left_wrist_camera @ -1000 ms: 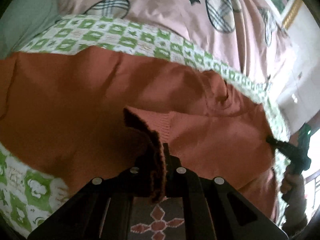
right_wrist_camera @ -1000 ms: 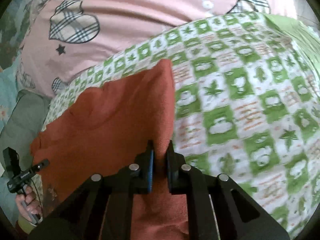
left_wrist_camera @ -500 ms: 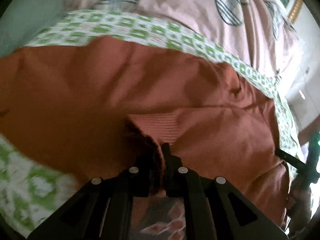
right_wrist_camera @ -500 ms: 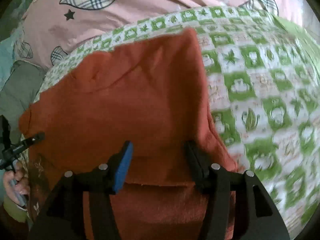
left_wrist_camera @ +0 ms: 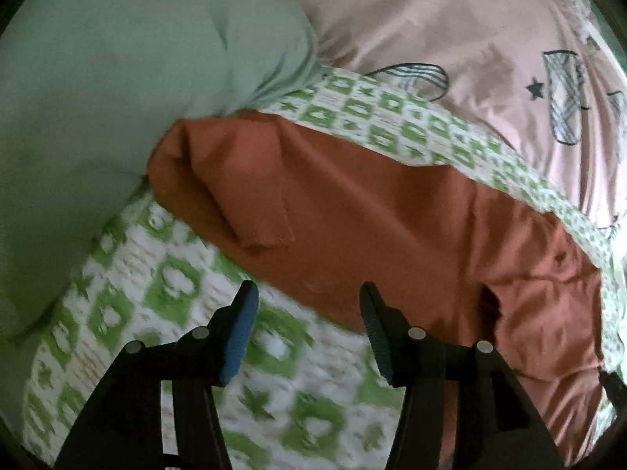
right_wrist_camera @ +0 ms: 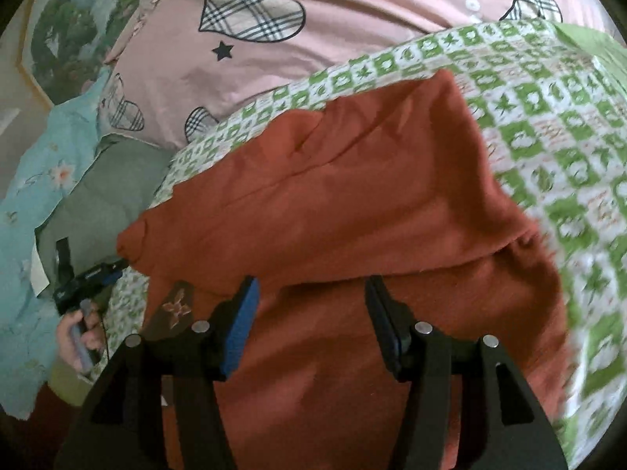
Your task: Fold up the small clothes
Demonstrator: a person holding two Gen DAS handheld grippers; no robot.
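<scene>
Rust-orange knit garment (right_wrist_camera: 333,203) is lying folded on the green-and-white checked blanket (right_wrist_camera: 548,125), soft matte fabric w/ creases; top layer is doubled over the lower one. Rt view is showing a brown patch w/ flower motif (right_wrist_camera: 176,305) at its near-left edge, plus a hand (right_wrist_camera: 76,338) gripping the other tool; left view is showing neither, but a loose flap (left_wrist_camera: 258,211) and a grey-green pillow (left_wrist_camera: 117,78). Pink heart-print sheet (right_wrist_camera: 352,31) behind. Left claw (left_wrist_camera: 307,329) has just been opening, now spread over blanket, nothing between. Right claw (right_wrist_camera: 311,321) is spread above the garment, not pinching it.
</scene>
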